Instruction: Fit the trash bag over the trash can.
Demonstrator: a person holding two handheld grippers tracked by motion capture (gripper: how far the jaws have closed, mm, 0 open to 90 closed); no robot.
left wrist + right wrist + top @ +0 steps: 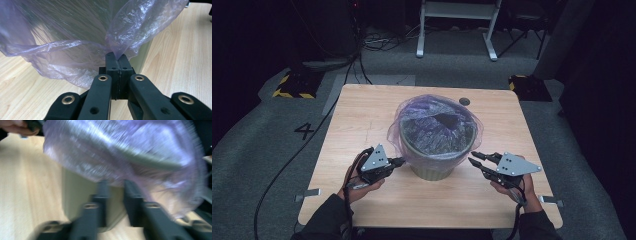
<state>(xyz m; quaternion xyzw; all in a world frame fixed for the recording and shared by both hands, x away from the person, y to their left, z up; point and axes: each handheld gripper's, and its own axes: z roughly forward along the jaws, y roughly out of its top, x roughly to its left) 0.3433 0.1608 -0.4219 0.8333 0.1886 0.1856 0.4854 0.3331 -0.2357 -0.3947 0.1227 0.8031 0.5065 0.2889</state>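
Pinching a fold of the thin purple bag (pixel 75 50), the left gripper (pixel 116 58) has its jaws pressed flat together, the film caught between the pads just where it hangs down the side of the bin (pixel 434 150). That hold looks secure, so the sensible thing is to keep it steady as an anchor and not tug, since film this thin would likely tear or slip off the rim. The right gripper (pixel 476 157) sits on the opposite side of the bin with its jaws apart, a clear gap between them in the blurred right gripper view, and nothing is caught there; the tips (pixel 115 187) point at the hanging skirt of the bag and the pale green wall (pixel 75 192) below it. To do the step well, that side should ease in until a good fold of loose film lies between the pads, taking the plastic alone and not the wall, before closing. From the high view the bag is already draped over the rim and sags into the bin, which stands upright near the middle of the tabletop (pixel 362 115), between the two hands. Matching the pull on both sides should, I judge, seat the bag evenly; a one-sided pull risks dragging the light bin across the wood.
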